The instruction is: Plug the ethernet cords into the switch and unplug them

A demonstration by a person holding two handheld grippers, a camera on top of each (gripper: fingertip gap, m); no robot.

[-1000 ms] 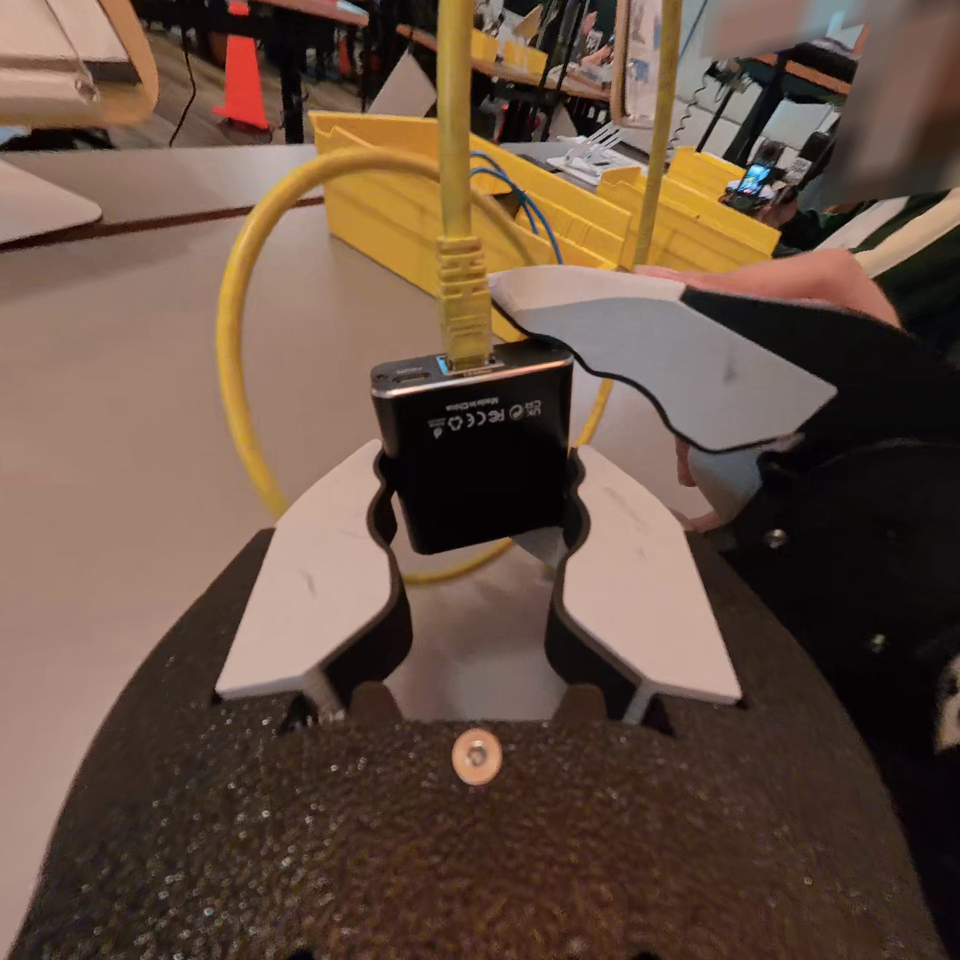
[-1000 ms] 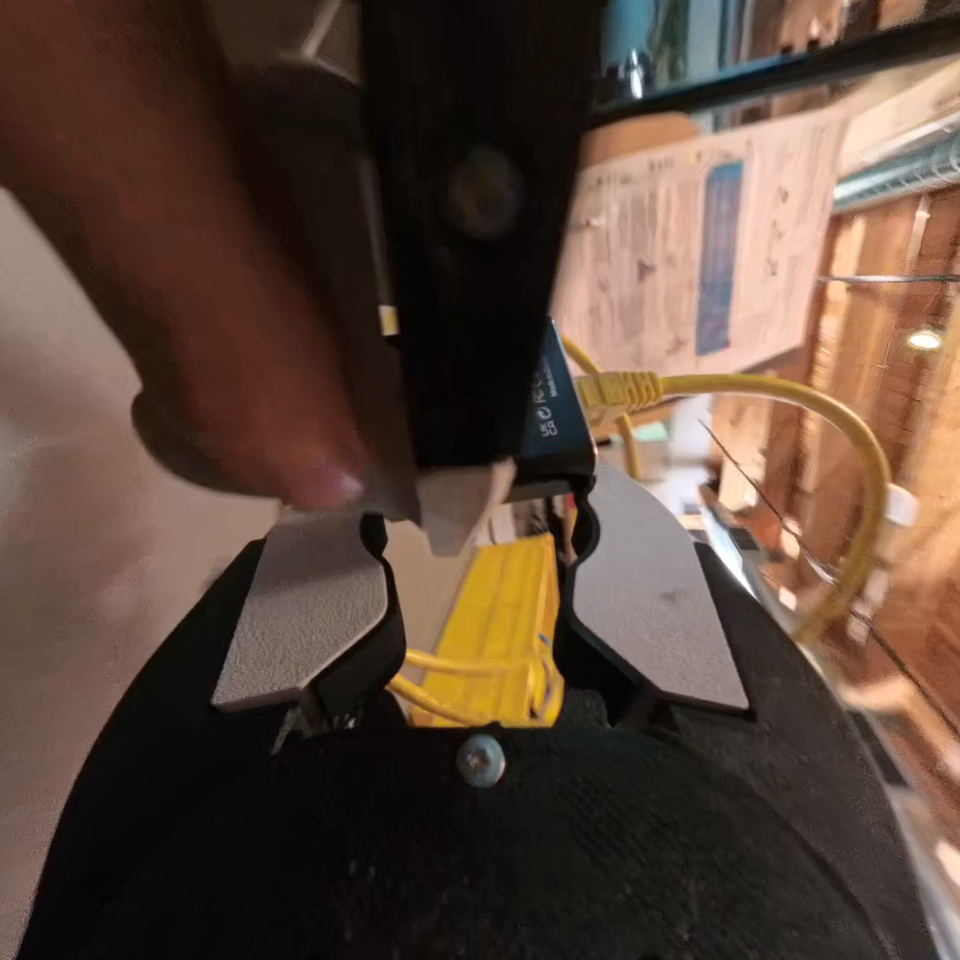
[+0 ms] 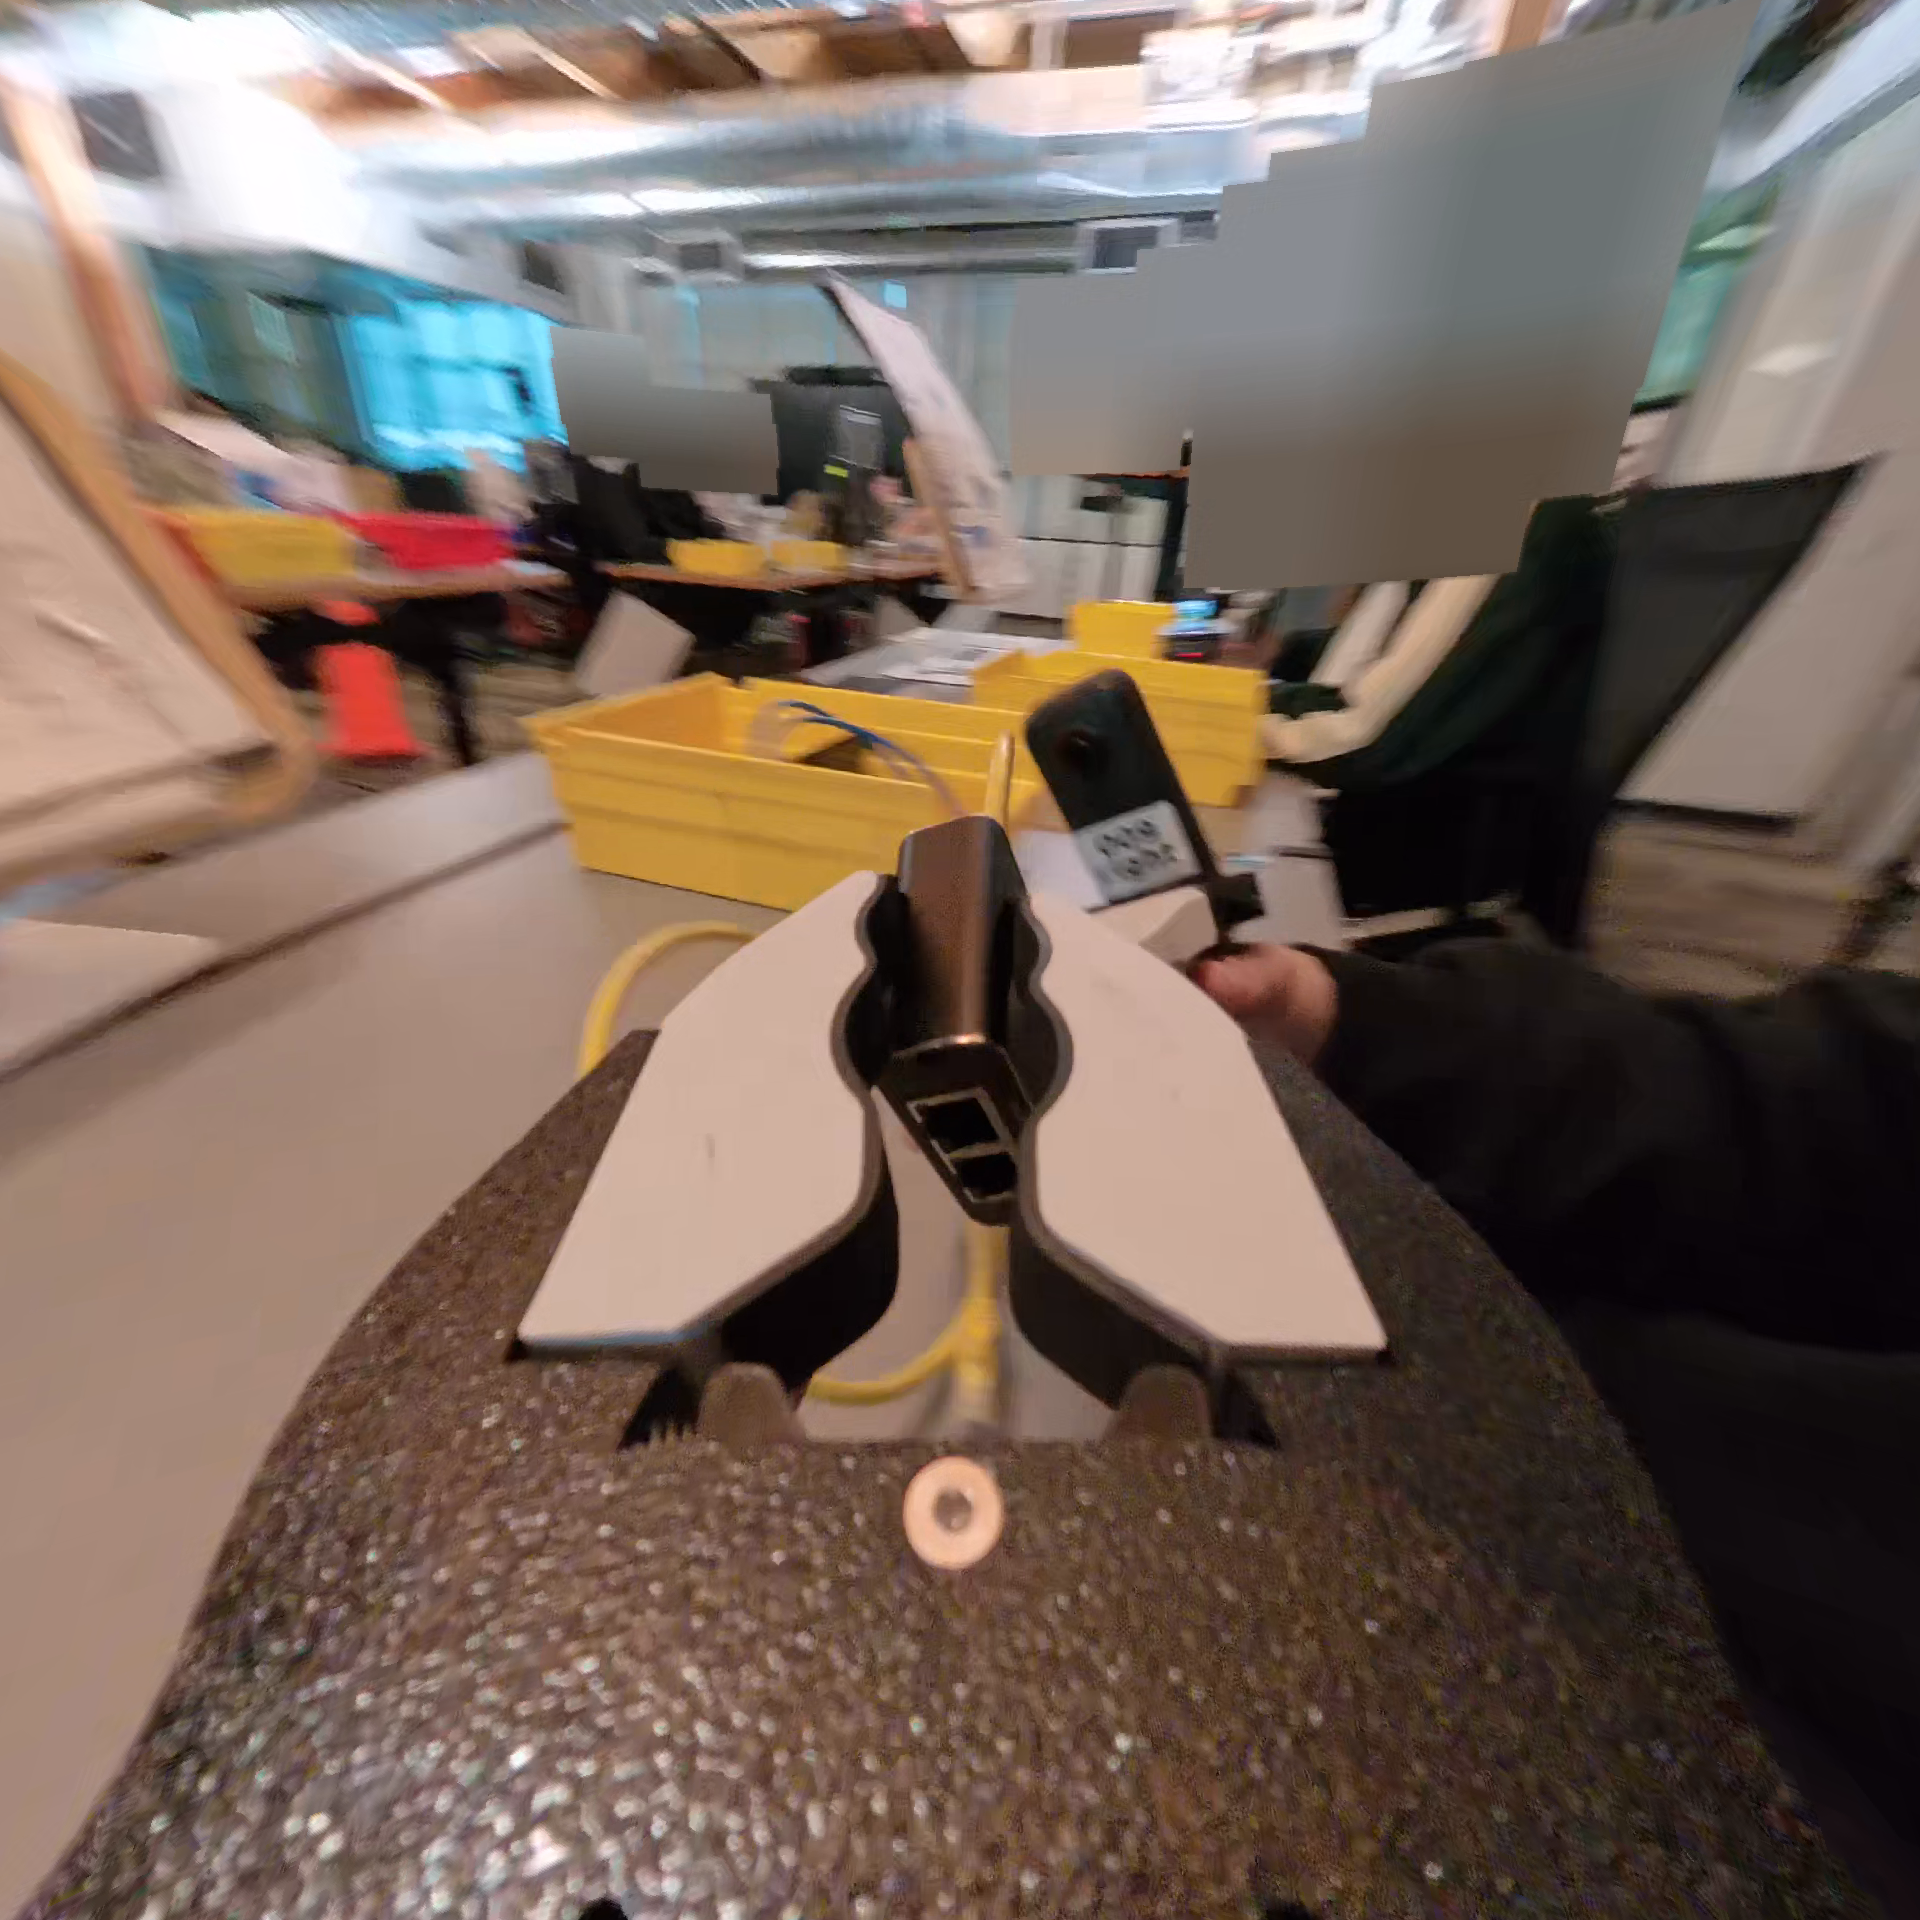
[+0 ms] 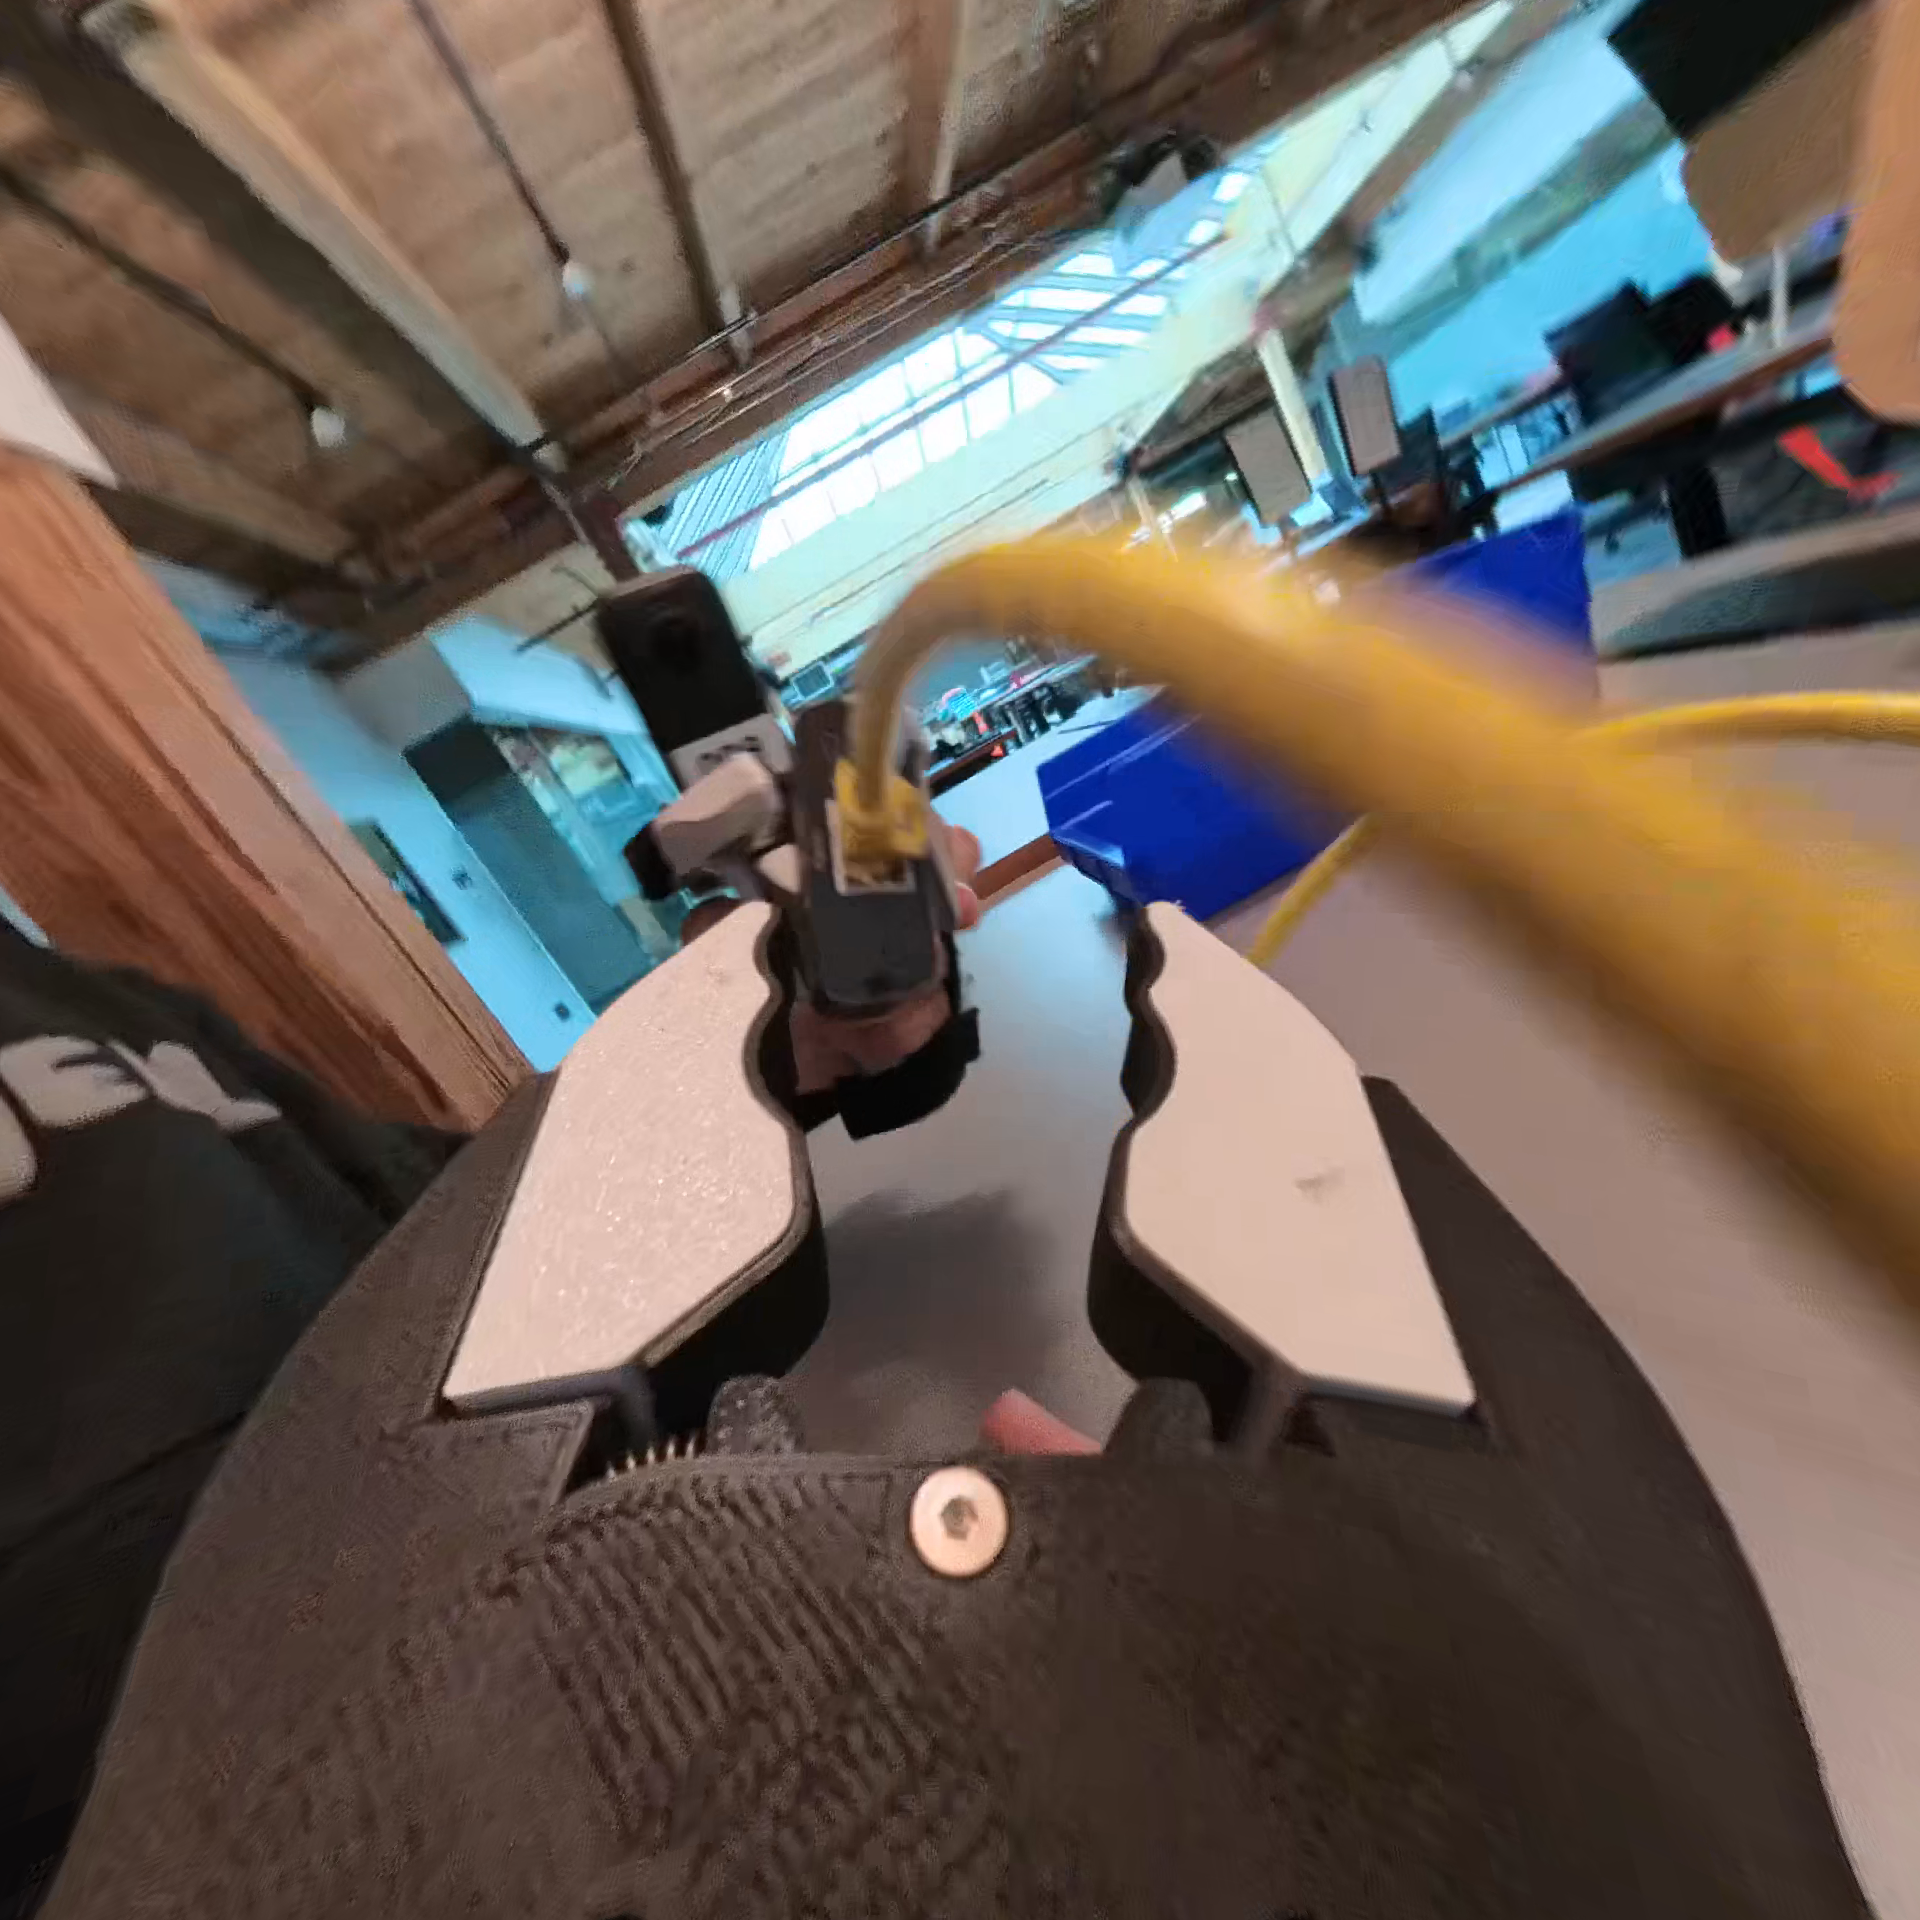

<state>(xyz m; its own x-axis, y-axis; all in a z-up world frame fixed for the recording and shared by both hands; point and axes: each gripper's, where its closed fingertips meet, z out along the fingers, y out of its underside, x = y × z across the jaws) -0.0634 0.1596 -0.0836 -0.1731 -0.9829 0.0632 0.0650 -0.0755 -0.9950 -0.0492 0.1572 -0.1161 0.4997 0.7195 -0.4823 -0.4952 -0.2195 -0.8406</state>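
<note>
We see a glossy black switch (image 3: 961,997), a rubbery yellow cord (image 4: 1351,707), grainy matt black gripper plastic, and a smooth grey surface (image 3: 312,1039).

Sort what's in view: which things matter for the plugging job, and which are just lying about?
Job:
- black switch, clamped in left gripper
- yellow cord plugged into it
- right gripper, open

Lying about:
- yellow bins
- blue bin
- orange cone
</note>
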